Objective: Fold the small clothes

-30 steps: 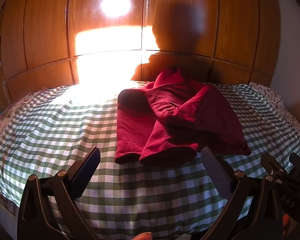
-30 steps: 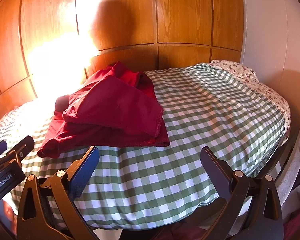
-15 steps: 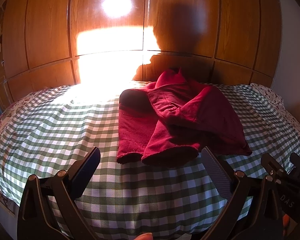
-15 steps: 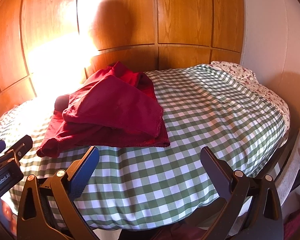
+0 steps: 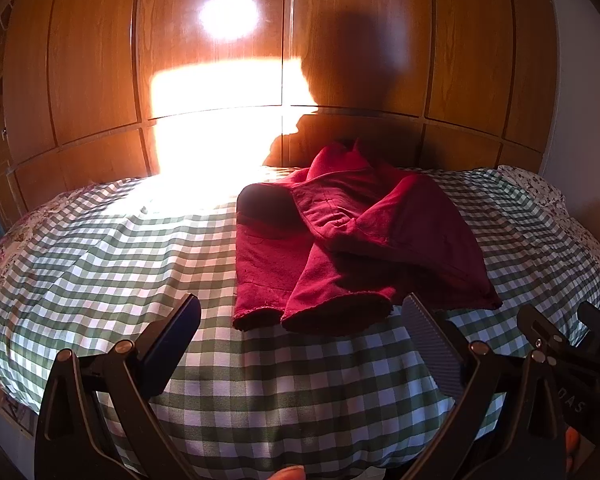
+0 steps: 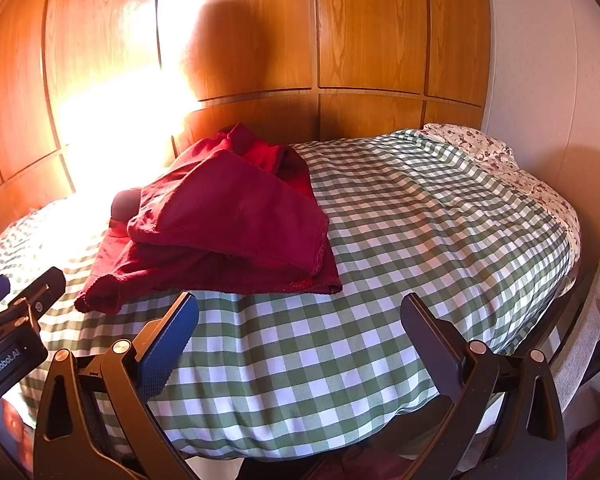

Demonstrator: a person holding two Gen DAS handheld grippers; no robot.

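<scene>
Wood panelling backs the bed. Red garment lies crumpled mid-bed, long axis toward the near edge, straight ahead of left gripper; right gripper sits offset. Both jaws apart, empty.

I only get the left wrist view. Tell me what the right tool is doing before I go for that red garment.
Observer: The right tool is open, with nothing between its fingers.
Operator: Give me its line-up with the garment.
Observer: The red garment sits to the left of its aim. The near hem lies just beyond the blue-padded finger, and the other finger faces bare checked cover.
Operator: Report anything off the bed's right side.
Observer: Something pale, possibly a cloth, hangs beside that edge of the bed. I cannot tell what it is.
</scene>
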